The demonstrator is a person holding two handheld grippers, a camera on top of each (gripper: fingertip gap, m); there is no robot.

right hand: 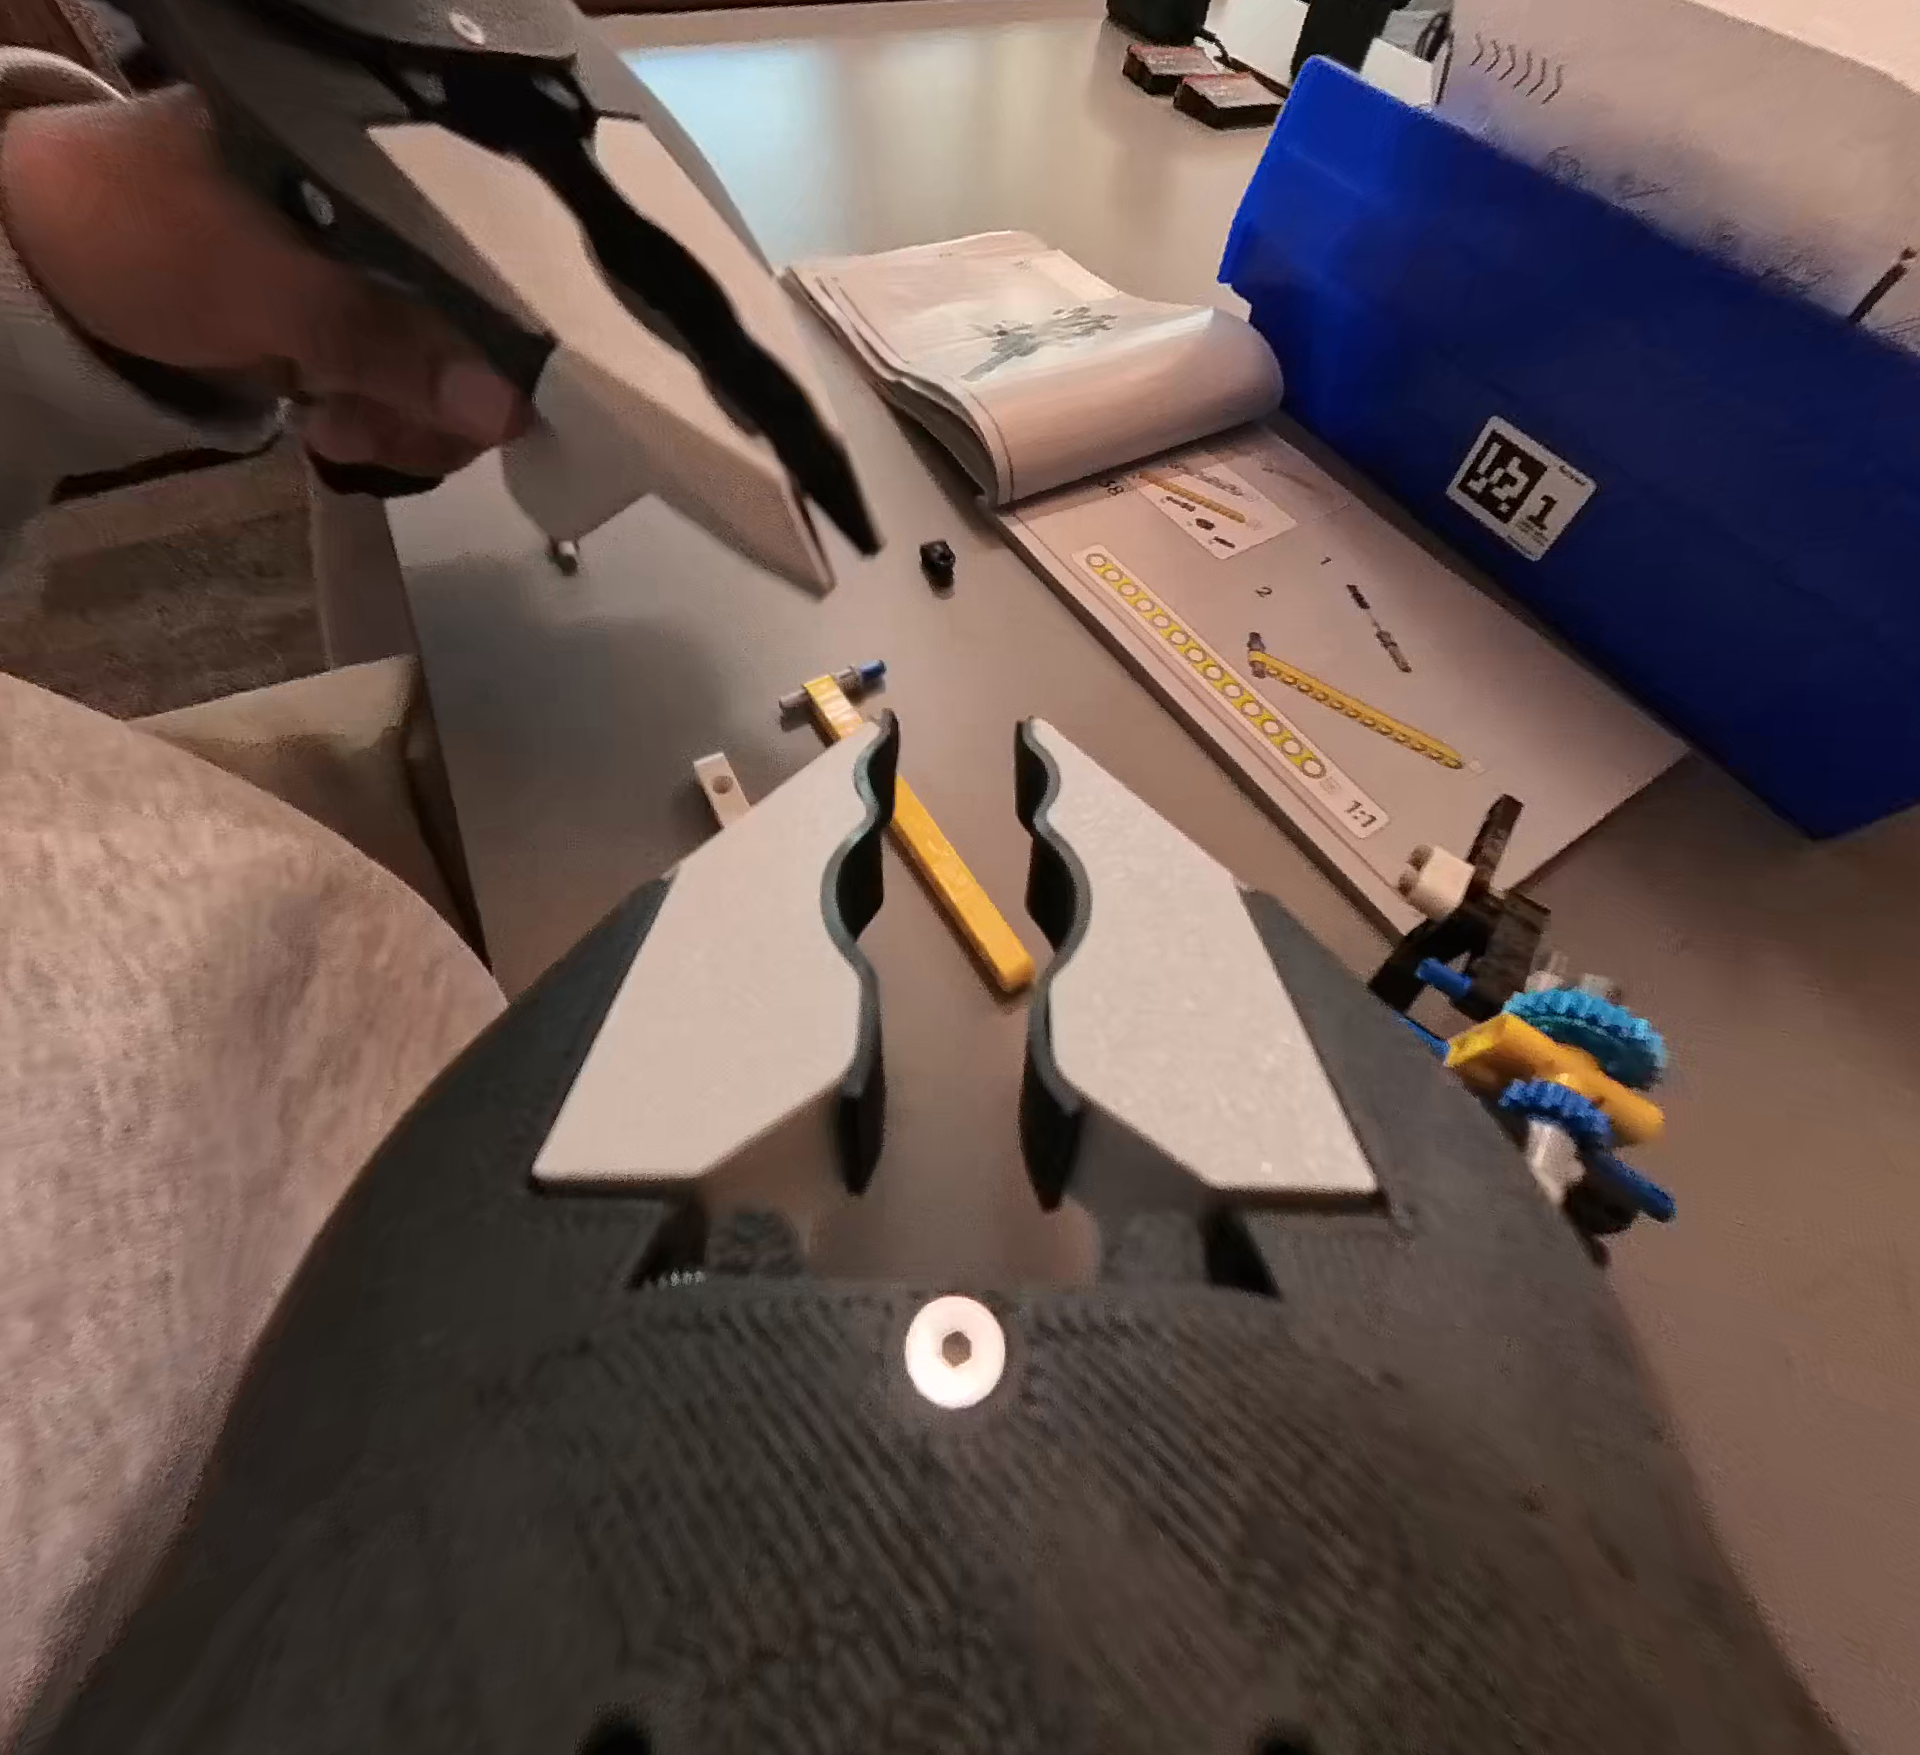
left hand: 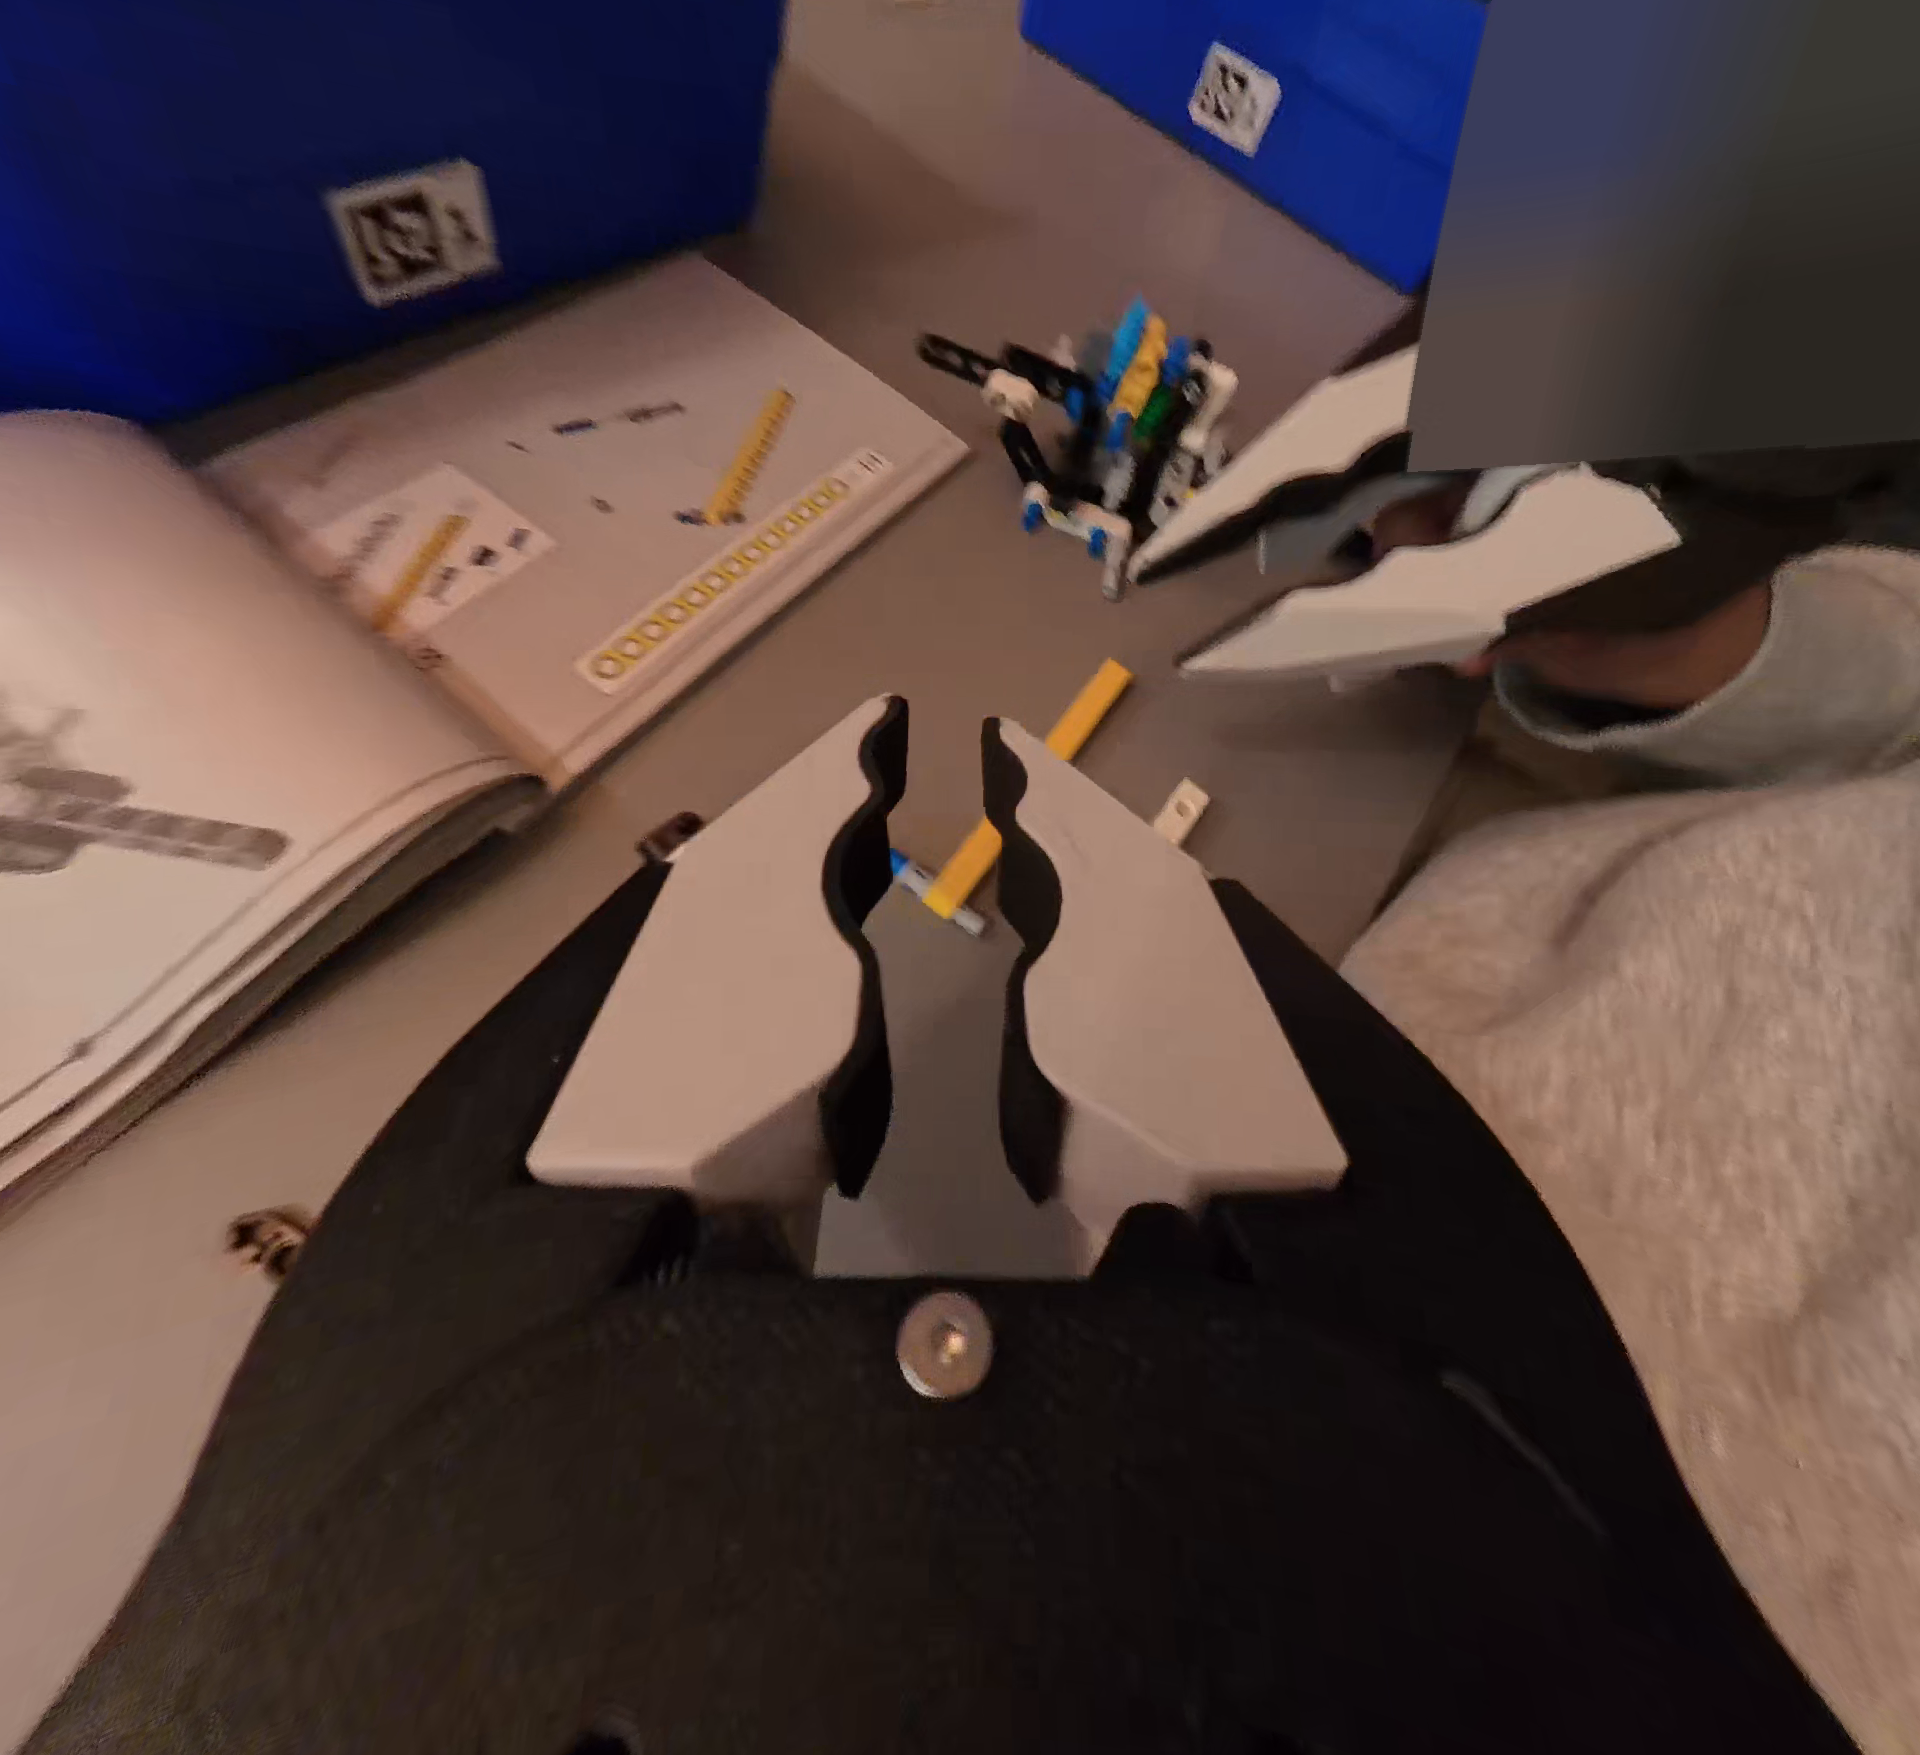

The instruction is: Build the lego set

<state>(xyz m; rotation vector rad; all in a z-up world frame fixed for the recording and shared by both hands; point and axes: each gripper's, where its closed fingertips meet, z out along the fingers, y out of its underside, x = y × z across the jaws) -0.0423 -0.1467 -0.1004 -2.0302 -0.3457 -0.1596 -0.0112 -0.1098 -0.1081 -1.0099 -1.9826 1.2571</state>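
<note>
grey tabletop point(left hand: 935, 178) filling both views, smooth and matte, running back in the right wrist view to a brown edge and a dim room with black boxes and gear on a farther surface. two large blue bins on it: one point(left hand: 364, 95) behind the booklet, a second point(left hand: 1247, 22) farther along, each with a black-and-white marker sticker. white carton point(right hand: 1683, 74) behind the blue bin point(right hand: 1610, 375) in the right wrist view. open instruction booklet point(left hand: 582, 500) lying flat before the near bin, pages showing yellow beam diagrams. grey-sleeved arm and lap of a person along the tabletop edge.

left gripper point(left hand: 943, 729) low over the tabletop, fingers parted by a narrow gap, gripping nothing. right gripper point(right hand: 956, 734) likewise hovering, fingers a little apart and empty, pointed at the same spot from the other side.

partly built lego model point(left hand: 1122, 417), black, blue, yellow and white, standing beyond the booklet's corner, just beside the right gripper. long yellow beam point(right hand: 951, 884) flat on the tabletop between both sets of fingers, a blue-tipped grey pin point(right hand: 844, 679) through its end. small white piece point(left hand: 1181, 806) near it. tiny black piece point(right hand: 938, 557) apart, near the booklet.
</note>
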